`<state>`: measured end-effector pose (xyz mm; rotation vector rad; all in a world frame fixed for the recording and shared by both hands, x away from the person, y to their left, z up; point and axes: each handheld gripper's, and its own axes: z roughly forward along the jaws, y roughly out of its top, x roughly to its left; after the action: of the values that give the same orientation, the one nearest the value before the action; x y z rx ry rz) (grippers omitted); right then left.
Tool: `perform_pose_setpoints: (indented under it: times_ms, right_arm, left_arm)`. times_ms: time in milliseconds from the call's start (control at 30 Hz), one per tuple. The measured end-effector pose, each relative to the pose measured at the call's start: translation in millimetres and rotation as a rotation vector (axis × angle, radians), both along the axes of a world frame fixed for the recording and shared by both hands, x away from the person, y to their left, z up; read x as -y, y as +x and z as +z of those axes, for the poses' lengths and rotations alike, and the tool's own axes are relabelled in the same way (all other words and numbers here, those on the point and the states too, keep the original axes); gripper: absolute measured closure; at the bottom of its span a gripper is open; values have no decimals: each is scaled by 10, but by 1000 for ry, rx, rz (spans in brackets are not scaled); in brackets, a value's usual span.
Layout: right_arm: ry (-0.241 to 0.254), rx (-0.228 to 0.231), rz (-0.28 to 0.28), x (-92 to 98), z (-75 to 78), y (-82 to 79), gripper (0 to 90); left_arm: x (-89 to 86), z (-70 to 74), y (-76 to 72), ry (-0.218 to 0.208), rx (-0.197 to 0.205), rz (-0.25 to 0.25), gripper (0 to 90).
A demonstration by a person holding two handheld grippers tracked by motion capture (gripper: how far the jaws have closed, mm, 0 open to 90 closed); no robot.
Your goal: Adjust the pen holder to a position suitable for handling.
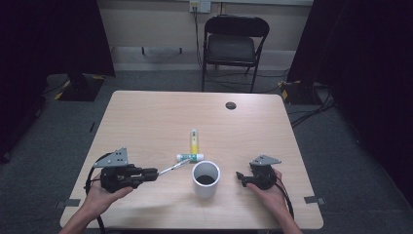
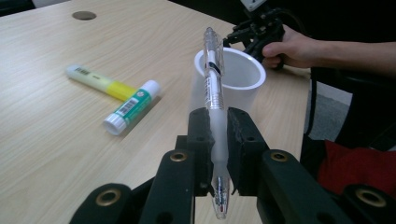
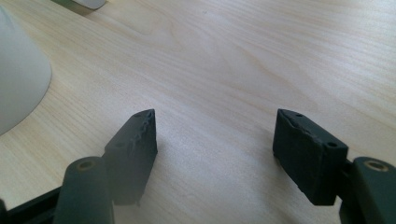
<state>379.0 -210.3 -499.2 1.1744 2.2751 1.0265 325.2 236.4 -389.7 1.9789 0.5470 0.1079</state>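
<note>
My left gripper [image 1: 155,172] [image 2: 218,122] is shut on a clear ballpoint pen [image 2: 213,74] [image 1: 173,168], held off the table, its far end pointing toward the white cup [image 1: 205,178] [image 2: 233,79]. The cup stands upright near the table's front middle. My right gripper [image 1: 239,176] [image 3: 215,135] rests to the right of the cup, jaws wide apart over bare wood, with nothing between them. The cup's white wall [image 3: 18,79] shows at the left edge of the right gripper view.
A green-and-white glue stick [image 1: 190,157] [image 2: 131,106] and a yellow highlighter [image 1: 194,140] [image 2: 95,80] lie on the wooden table [image 1: 146,122] behind the cup. A dark cable hole [image 1: 231,105] sits at the back. A black folding chair [image 1: 233,46] stands beyond the table.
</note>
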Motion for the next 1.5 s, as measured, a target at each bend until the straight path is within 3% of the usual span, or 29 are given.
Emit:
perform_pose_setpoints:
  times_ms: [233,333,500,667,700,767,833,867,933,1000,1033,1133,1233,1267,1400,1500]
  right_arm:
    - [0,0,-1,0,0,0,299]
    - [0,0,0,0,0,0,299]
    - [0,0,-1,0,0,1,299]
    - [0,0,-1,0,0,1,299]
    - [0,0,-1,0,0,2,299]
    - [0,1,0,0,-1,3,299]
    - [-1,1,0,1,0,2,299]
    - [0,2,1,1,-1,3,299]
    - [-1,2,2,1,-1,3,299]
    - [-1,2,2,1,-1,3,299]
    - [0,2,2,1,-1,3,299]
    - [-1,2,2,1,-1,4,299]
    - [0,2,3,1,-1,4,299]
    - [-1,2,3,2,-1,4,299]
    - [-1,2,3,2,-1,4,299]
    - [-1,2,2,2,0,4,299]
  left_arm:
    - [145,133,17,38,15,-61,804]
    - [216,163,47,57,4,-75,804]
    - [388,115,157,154,-39,-92,804]
    - [516,114,211,216,-53,-106,804]
    - [581,121,237,263,-58,-112,804]
    - [627,97,248,250,-57,-116,804]
    - [669,116,261,305,-59,-128,804]
    - [697,100,265,285,-60,-131,803]
    - [741,93,270,291,-61,-135,804]
    - [787,79,272,303,-80,-140,803]
    - [805,90,278,336,-89,-144,803]
    - [855,74,289,315,-91,-140,803]
    - [873,91,300,343,-96,-138,803]
    - [897,84,313,327,-94,-140,803]
    - [934,94,342,336,-95,-131,803]
    - [919,76,357,292,-98,-116,803]
